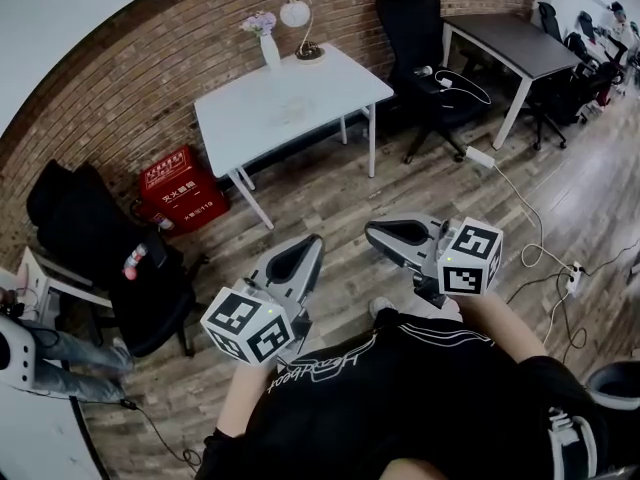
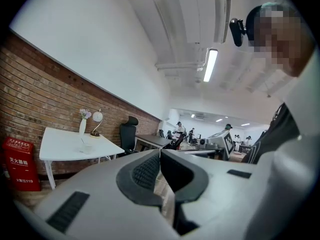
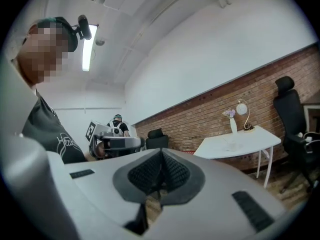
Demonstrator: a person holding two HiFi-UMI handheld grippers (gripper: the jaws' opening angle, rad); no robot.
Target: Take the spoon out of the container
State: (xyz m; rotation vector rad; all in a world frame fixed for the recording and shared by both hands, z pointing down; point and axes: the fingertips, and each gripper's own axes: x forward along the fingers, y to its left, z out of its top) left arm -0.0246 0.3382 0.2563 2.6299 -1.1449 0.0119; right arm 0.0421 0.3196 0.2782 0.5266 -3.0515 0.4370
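Note:
A small clear container (image 1: 285, 110) stands on the white table (image 1: 330, 78) by the brick wall, well ahead of me. The spoon is too small to make out. The container also shows faintly in the left gripper view (image 2: 87, 147) and the right gripper view (image 3: 231, 145). Both grippers are held close to the person's body over the wooden floor, far short of the table. My left gripper (image 1: 305, 253) is shut with nothing in it, its pads (image 2: 148, 171) together. My right gripper (image 1: 385, 233) is also shut and empty, its pads (image 3: 172, 173) meeting.
A white vase (image 1: 268, 46) with flowers and a globe lamp (image 1: 298, 18) stand at the table's back edge. A red fire-equipment box (image 1: 182, 188) sits left of the table. Black office chairs (image 1: 420, 38), a dark desk (image 1: 515, 40) and floor cables (image 1: 530, 228) lie to the right.

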